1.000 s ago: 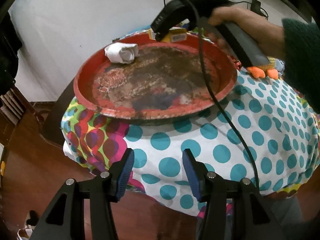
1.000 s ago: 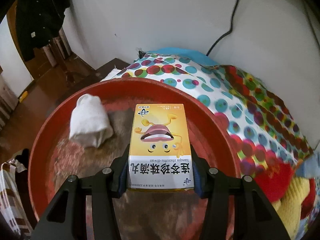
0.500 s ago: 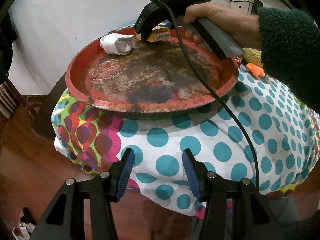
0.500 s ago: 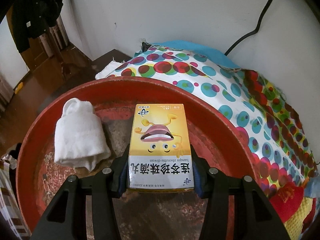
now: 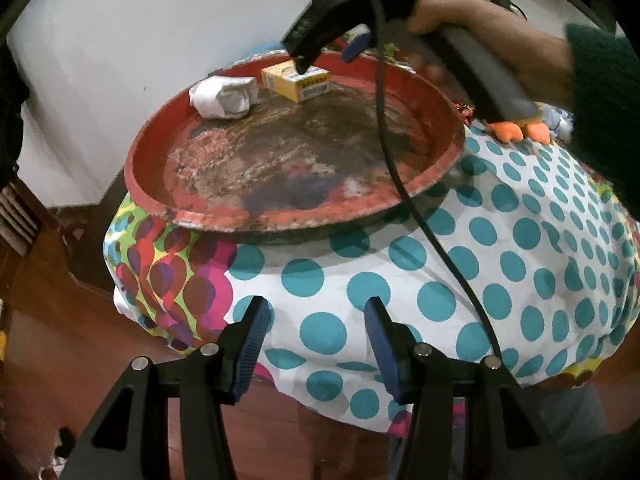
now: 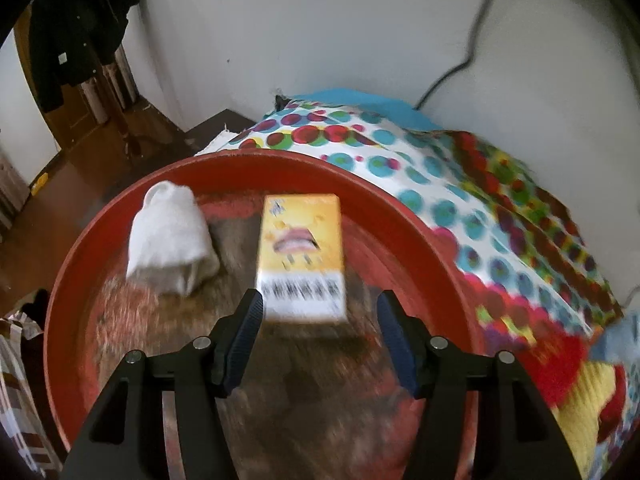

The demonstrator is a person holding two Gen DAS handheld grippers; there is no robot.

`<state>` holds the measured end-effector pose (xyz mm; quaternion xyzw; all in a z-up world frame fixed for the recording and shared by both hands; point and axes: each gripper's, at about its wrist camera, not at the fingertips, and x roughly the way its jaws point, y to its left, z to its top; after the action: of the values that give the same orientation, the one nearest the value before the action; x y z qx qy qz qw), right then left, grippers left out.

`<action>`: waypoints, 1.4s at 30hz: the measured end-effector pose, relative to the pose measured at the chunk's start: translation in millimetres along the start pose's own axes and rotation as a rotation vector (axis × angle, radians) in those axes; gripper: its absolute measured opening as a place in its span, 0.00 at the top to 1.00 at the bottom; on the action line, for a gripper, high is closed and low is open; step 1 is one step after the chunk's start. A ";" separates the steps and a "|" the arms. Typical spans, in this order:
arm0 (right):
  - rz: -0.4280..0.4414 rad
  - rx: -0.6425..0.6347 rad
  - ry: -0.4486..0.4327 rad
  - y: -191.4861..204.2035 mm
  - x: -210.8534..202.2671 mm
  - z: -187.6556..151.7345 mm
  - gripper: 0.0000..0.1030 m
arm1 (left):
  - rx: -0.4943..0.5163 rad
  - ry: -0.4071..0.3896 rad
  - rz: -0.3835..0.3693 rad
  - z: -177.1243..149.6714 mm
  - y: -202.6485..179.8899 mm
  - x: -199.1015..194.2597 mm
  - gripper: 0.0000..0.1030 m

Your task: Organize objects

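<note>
— The fingers [image 6: 244, 332] of the right gripper [image 6: 320, 334] stand apart now, nothing pressed between them; what became of the yellow box [image 6: 302, 256]?

— A second ago they clamped its near end. The jaws have just been opening, and the box now lies free on the floor of the red tray [image 6: 420, 240], its near end just ahead of the fingertips, its long side pointing to the far rim.

— And the neighbour?

— The rolled white cloth [image 6: 170, 238] sits just beside the box on its left, where it lay before. In the left wrist view both rest at the far side of the red tray [image 5: 224, 216], box [image 5: 298, 82] to the right of cloth [image 5: 224, 96].

— The right gripper [image 5: 324, 50] from that side?

— It hangs above the box, lifted clear of it, gripped by a hand [image 5: 480, 20] in a dark green sleeve [image 5: 604, 92].

— The left gripper [image 5: 316, 344]?

— Unchanged: its fingers [image 5: 254, 336] wide and empty, low before the polka-dot cloth [image 5: 520, 248] that drapes the counter, well short of the tray.
</note>
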<state>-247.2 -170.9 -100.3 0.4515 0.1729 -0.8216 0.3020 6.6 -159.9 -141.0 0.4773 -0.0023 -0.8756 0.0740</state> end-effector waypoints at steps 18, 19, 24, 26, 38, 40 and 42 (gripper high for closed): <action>-0.141 0.180 -0.097 -145.0 -132.6 -154.9 0.31 | 0.269 -0.057 0.020 0.5 -86.8 -18.2 0.50; -0.165 0.210 -0.096 -162.0 -140.0 -167.0 0.31 | 0.291 -0.065 0.023 1.3 -93.7 -18.5 0.50; -0.255 0.309 -0.088 -222.1 -156.1 -204.7 0.31 | 0.371 -0.109 0.035 5.0 -119.8 -19.4 0.50; -0.290 0.326 -0.074 -238.9 -156.1 -216.7 0.31 | 0.393 -0.119 0.024 8.5 -128.1 -18.6 0.50; -0.322 0.415 -0.077 -296.0 -131.2 -253.2 0.31 | 0.513 -0.100 -0.049 24.1 -161.0 -7.4 0.50; -0.315 0.409 -0.097 -297.6 -127.2 -251.2 0.33 | 0.527 -0.094 -0.053 25.2 -164.2 -4.8 0.50; -0.326 0.390 -0.102 -298.1 -122.5 -248.8 0.34 | 0.527 -0.100 -0.025 30.1 -166.4 0.7 0.50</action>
<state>-232.8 235.2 -125.7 0.4254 0.0664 -0.8989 0.0810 -40.2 2.6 -137.7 0.4364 -0.2278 -0.8681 -0.0638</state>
